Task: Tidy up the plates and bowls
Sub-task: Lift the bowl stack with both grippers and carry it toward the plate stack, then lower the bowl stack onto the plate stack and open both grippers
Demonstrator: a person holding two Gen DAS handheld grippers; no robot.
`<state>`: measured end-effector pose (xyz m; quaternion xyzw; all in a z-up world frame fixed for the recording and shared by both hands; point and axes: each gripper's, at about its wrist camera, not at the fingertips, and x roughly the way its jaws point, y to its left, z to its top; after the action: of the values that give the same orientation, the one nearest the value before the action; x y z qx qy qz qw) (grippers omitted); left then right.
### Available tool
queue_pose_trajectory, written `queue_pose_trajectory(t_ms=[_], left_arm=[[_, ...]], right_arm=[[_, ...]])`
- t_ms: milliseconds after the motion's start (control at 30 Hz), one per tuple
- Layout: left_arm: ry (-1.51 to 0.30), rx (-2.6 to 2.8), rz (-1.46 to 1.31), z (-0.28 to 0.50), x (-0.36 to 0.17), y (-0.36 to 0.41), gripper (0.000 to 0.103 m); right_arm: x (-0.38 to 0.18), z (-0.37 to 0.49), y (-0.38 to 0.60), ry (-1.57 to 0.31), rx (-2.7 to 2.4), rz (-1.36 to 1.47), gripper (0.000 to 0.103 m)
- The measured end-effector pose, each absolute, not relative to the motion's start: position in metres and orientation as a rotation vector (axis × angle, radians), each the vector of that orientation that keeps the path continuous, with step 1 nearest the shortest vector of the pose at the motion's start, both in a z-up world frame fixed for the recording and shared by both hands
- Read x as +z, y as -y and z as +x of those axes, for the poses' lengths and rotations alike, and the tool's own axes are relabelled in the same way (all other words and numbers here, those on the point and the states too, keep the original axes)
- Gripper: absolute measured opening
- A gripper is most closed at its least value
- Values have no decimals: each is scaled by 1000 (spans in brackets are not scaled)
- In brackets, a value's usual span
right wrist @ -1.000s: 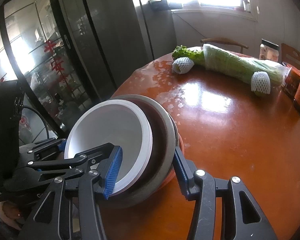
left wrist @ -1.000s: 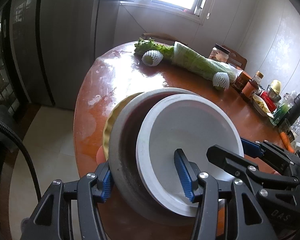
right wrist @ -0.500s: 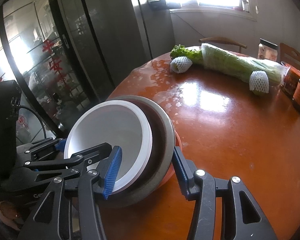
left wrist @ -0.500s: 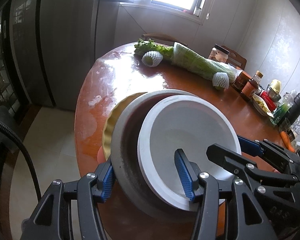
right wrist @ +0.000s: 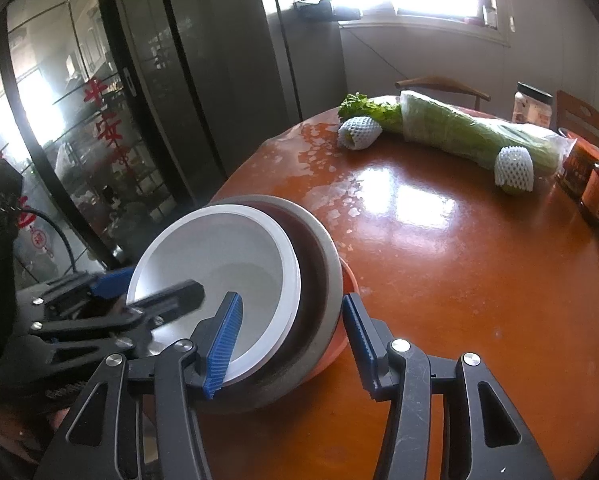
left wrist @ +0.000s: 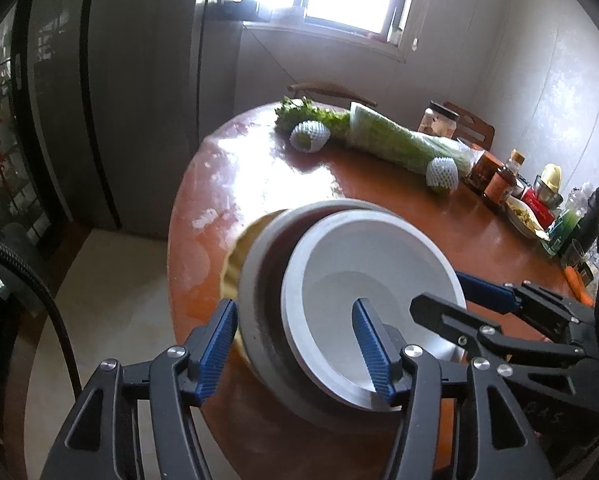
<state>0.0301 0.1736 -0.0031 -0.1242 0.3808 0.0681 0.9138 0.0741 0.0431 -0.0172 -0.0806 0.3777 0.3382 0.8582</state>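
A stack of dishes is held between both grippers above the round wooden table (left wrist: 399,208): a white bowl (left wrist: 371,280) inside a grey bowl (left wrist: 259,280), a yellow plate (left wrist: 231,264) and an orange dish (right wrist: 339,344) under them. My left gripper (left wrist: 295,344) straddles the stack's near rim, one blue pad inside the white bowl, one outside the grey bowl. My right gripper (right wrist: 287,340) straddles the opposite rim the same way. The white bowl (right wrist: 219,268) and grey bowl (right wrist: 319,280) tilt toward the left gripper.
Bagged greens (right wrist: 471,136) and two foam-netted fruits (right wrist: 357,132) lie at the table's far side. Jars and bottles (left wrist: 499,180) crowd the right edge. Chairs (right wrist: 439,84) stand behind. A dark glass door (right wrist: 79,120) is left of the table.
The dish stack has risen and drifted slightly toward the table's near-left edge, still held by both grippers.
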Motion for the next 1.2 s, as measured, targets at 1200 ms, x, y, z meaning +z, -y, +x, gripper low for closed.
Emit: queue_pose_trajectory(t_ms=[1200], left_arm=[[-877,12,-301,88,-25,-168,72]], right_arm=[[-34,93,-32,-823,674,-168,71]])
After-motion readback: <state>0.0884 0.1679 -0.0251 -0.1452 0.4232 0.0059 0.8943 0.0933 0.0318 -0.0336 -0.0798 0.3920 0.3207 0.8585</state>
